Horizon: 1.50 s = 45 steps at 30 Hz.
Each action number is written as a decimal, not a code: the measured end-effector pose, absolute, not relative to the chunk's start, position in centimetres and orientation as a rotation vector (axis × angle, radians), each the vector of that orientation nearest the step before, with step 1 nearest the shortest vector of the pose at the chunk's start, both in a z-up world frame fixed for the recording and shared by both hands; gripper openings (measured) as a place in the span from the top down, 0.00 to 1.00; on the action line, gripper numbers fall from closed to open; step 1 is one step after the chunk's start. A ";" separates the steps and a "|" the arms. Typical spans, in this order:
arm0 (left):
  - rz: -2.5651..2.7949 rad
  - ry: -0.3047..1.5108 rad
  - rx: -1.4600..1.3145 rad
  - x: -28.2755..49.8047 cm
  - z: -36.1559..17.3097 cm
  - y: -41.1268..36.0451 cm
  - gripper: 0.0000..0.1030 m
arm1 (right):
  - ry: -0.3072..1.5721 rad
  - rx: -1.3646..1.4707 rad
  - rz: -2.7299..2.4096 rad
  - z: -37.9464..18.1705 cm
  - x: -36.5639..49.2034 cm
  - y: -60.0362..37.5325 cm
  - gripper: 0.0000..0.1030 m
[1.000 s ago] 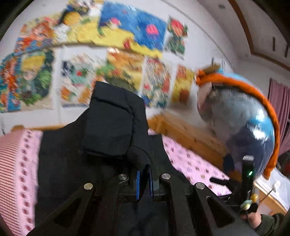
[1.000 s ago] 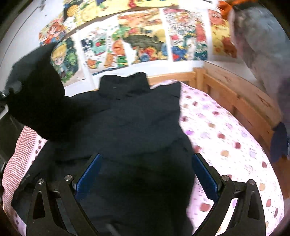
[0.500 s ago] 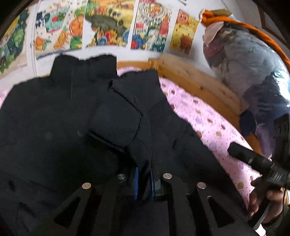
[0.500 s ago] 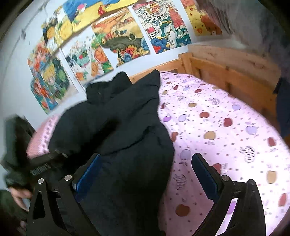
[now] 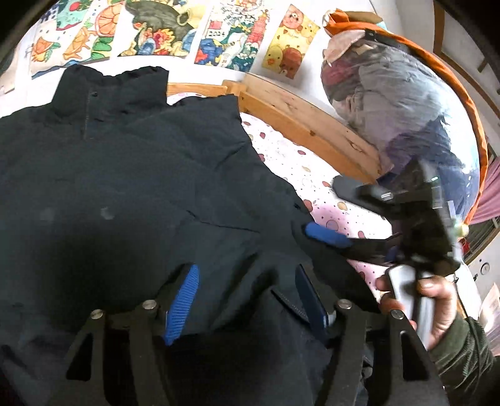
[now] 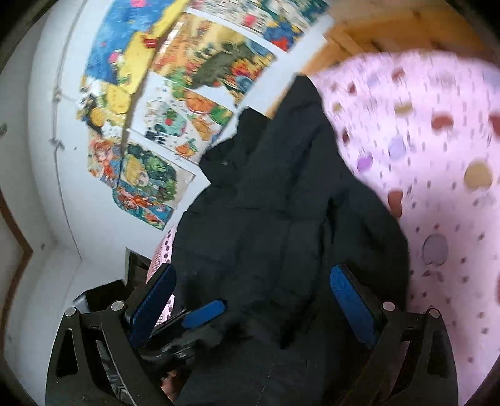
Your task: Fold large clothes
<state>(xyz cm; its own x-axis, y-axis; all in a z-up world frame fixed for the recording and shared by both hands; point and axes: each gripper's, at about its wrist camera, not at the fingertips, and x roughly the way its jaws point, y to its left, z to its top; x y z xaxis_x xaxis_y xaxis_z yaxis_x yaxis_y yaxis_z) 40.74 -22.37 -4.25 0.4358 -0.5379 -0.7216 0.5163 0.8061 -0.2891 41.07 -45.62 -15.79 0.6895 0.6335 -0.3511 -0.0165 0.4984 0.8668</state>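
A large black padded jacket lies spread on the bed, collar toward the wall, with a sleeve folded across its front. It also shows in the right wrist view. My left gripper is open, its blue pads either side of a fold of the jacket just below it. My right gripper is open and tilted over the jacket's lower part. It shows in the left wrist view at the jacket's right edge. One left gripper fingertip shows in the right wrist view.
The bed has a pink sheet with coloured spots and a wooden frame. A big clear bag of clothes with orange trim stands at the right. Colourful posters cover the wall behind.
My left gripper has opened and let go of the sleeve, which now lies on the jacket. My right gripper has swung in to the jacket's right edge and tilted.
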 end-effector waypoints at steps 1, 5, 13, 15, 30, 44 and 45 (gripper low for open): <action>-0.641 0.907 -0.027 40.7 -4.0 -22.0 0.40 | 0.759 0.969 0.402 -16.3 41.3 -45.2 0.06; -0.537 0.857 0.013 40.5 -1.9 -18.9 0.39 | 0.814 0.878 0.335 -16.0 41.6 -43.6 0.06; -0.251 0.796 0.018 42.2 1.2 -9.4 0.35 | 0.923 0.656 0.212 -14.1 43.6 -39.0 0.89; -0.210 0.785 0.026 42.6 1.8 -7.4 0.35 | 0.891 0.661 0.227 -12.7 43.6 -39.1 0.96; -0.100 0.811 0.112 50.0 -3.4 -6.2 0.34 | 0.843 0.200 -0.046 -9.5 47.7 -35.6 0.95; -0.025 0.801 0.246 51.6 -10.1 -8.1 0.29 | 0.870 0.157 -0.051 -14.9 47.8 -36.4 0.93; -0.020 0.801 0.257 51.6 -10.2 -8.3 0.29 | 0.870 0.157 -0.051 -14.9 47.9 -36.4 0.93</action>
<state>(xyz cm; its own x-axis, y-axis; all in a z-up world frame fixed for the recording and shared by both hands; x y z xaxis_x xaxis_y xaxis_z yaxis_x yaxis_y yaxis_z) 51.58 -8.33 -10.17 0.6975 0.0796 -0.7122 0.1146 0.9686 0.2205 47.89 -36.43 -14.86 0.6441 0.0193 -0.7647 0.1087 0.9872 0.1164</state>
